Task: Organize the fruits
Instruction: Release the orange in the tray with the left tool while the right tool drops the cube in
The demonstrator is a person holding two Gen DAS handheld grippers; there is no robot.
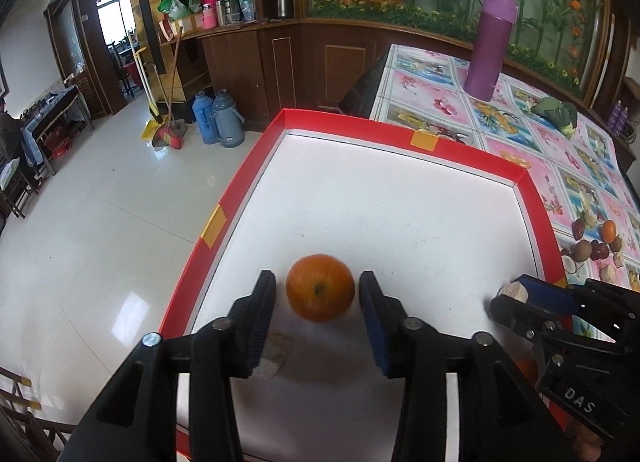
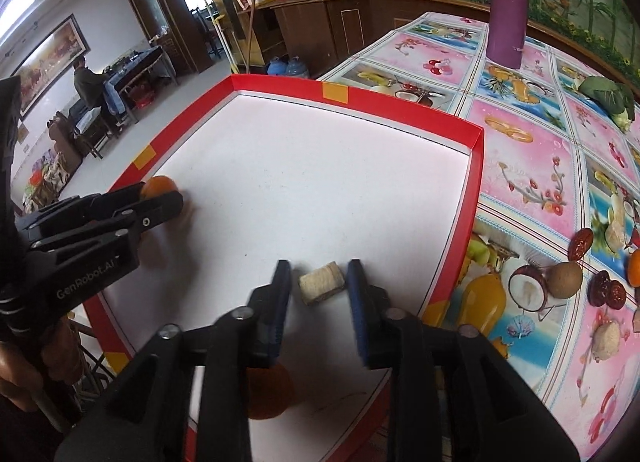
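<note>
Straddling an orange [image 1: 320,292] near the left rim of the red-edged tray [image 1: 236,198], the left tool [image 1: 318,310] had its blue-padded fingers apart, one on each side of the fruit, with a sliver of white tray floor showing between pad and peel on both sides. The right tool [image 2: 320,290] stood likewise apart around a small pale, ridged chunk [image 2: 322,282] — what kind of food it was I could not tell — close to the tray's right rim. A second orange [image 2: 266,394] sat low in the right wrist view, half hidden under that tool. More fruit lay out on the flowered worktop [image 2: 520,134] beside the tray, near a purple flask [image 2: 508,6].

Judging by this, the step in hand was either a grasp about to be made or a fresh release in the tray — the frames did not settle which. If a grasp, each tool needed to close squarely across its piece, gently on the round orange, which looked likely to roll.
</note>
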